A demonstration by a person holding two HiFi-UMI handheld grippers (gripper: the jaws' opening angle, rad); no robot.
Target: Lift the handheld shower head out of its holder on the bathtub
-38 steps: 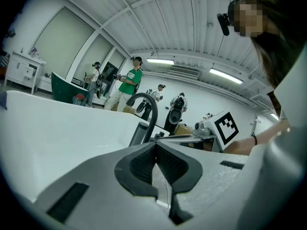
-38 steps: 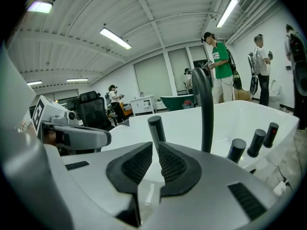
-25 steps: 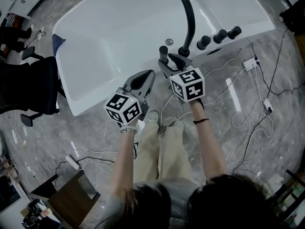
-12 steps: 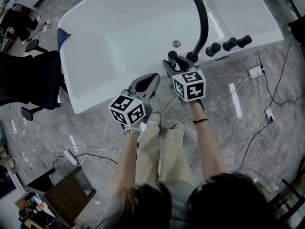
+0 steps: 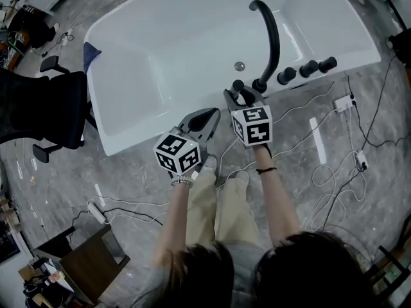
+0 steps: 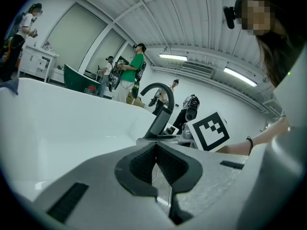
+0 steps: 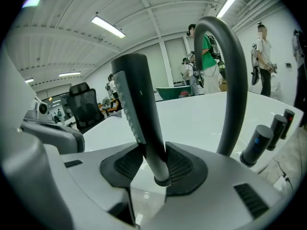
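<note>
While the person stands at the near rim of the one white bathtub, loose cables trail over the marble floor around their feet. Two grippers hang over that rim. The left gripper has its tongs together with nothing between them, just left of the other. The right gripper is closing its tongs on the handle of the single handheld shower head, and both pads meet its sides. The shower head stands upright in its holder on the tub deck. Just beside it on the right rises one black arched spout, close enough to crowd that side. Beyond the spout, three black knobs stand in a row along the deck. One drain sits in the basin. At the tub's far left are one blue cloth on the rim and one black office chair.
</note>
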